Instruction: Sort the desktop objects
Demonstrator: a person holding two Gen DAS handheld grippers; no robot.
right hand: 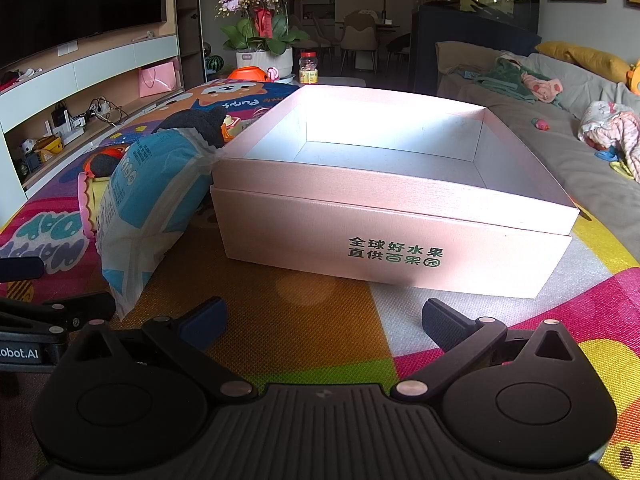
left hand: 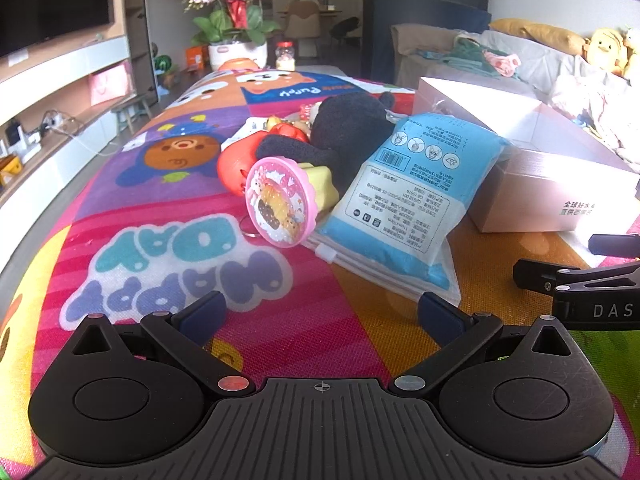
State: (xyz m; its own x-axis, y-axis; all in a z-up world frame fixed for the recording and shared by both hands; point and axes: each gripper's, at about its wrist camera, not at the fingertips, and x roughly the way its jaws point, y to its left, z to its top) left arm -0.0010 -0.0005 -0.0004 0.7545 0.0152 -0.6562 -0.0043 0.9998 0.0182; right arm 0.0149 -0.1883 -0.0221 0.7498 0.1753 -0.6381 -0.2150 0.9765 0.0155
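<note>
Cartoon mat (left hand: 168,264): blue packet (left hand: 404,200) leans against pink box (right hand: 392,248).

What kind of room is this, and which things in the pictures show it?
Most likely a home living room: a grey sofa with a yellow cushion, a large dark television over wall shelves, and a potted pink orchid behind the colourful cartoon play mat.

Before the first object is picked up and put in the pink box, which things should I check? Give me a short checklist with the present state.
1. Left gripper open, holding nothing: ok.
2. Right gripper open, holding nothing: ok.
3. Pink box open on top, inside bare: ok.
4. Blue packet leans on the box side, reachable: ok.
5. Pink round toy free of the pile: cannot tell.
</note>
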